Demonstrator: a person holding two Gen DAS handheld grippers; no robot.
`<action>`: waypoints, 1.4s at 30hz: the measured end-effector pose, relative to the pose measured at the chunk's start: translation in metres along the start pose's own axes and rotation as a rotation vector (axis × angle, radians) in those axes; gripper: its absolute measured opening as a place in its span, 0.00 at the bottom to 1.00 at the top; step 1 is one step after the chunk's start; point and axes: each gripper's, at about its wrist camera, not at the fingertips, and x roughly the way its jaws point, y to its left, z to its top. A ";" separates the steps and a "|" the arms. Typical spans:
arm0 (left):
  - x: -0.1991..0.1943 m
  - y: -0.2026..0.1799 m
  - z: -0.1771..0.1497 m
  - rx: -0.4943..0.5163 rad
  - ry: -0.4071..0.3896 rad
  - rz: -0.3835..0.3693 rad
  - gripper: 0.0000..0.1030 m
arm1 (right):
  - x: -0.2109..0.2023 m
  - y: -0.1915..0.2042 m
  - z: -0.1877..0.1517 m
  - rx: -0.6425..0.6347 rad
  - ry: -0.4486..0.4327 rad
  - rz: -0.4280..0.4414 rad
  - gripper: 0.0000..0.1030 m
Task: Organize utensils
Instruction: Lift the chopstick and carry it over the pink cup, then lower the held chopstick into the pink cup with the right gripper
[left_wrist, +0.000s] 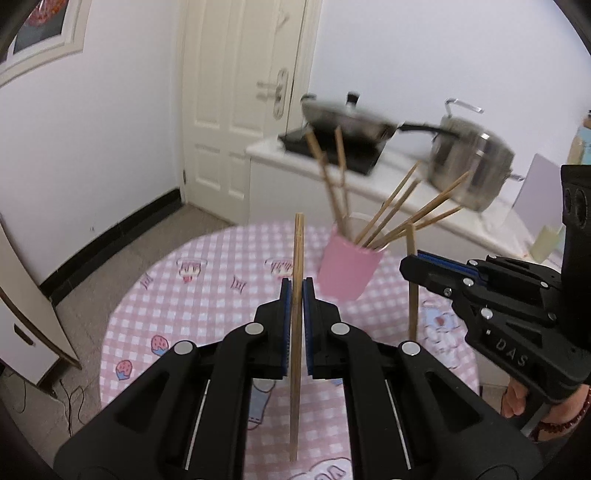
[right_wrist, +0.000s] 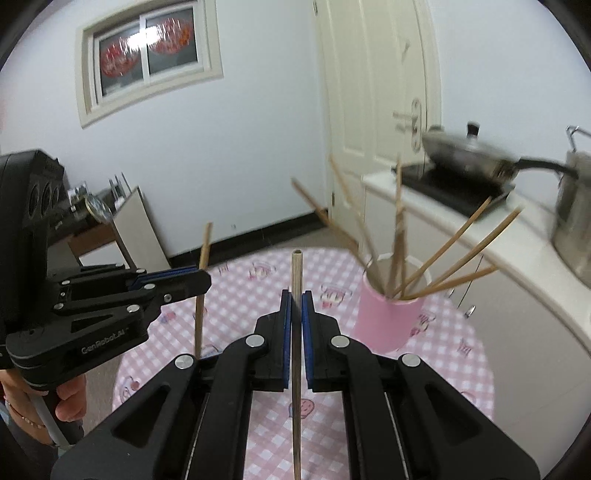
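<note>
Each gripper's jaws are clenched on one upright wooden chopstick: the left gripper (left_wrist: 295, 291) holds the left chopstick (left_wrist: 297, 295), the right gripper (right_wrist: 295, 306) the right chopstick (right_wrist: 296, 332), both short of the pink cup (right_wrist: 388, 317). The thin sticks could pivot between the pads, or strike the splayed cup chopsticks (right_wrist: 454, 247) and tip it. The round tabletop (left_wrist: 192, 280) carries pink checked cloth; a counter (right_wrist: 524, 236) with wok (right_wrist: 469, 155) and steel pot (right_wrist: 576, 221) stands near a white door (left_wrist: 236, 107).

A pink cup (left_wrist: 349, 271) stands upright near the tabletop's (left_wrist: 192, 295) far edge, with a bundle of bamboo chopsticks (left_wrist: 397, 206) fanned out from its mouth. Two more single chopsticks are upright above the tabletop: one (left_wrist: 297, 295) nipped in the left tongs (left_wrist: 296, 295), the other (right_wrist: 296, 332) in the right tongs (right_wrist: 296, 306).
</note>
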 end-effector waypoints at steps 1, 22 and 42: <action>-0.009 -0.004 0.002 0.002 -0.020 -0.003 0.06 | -0.010 0.000 0.003 -0.004 -0.021 -0.003 0.04; -0.045 -0.057 0.061 -0.047 -0.295 -0.049 0.05 | -0.075 -0.050 0.054 0.002 -0.280 -0.122 0.04; 0.023 -0.061 0.104 -0.071 -0.390 -0.016 0.05 | -0.017 -0.104 0.081 0.032 -0.370 -0.125 0.04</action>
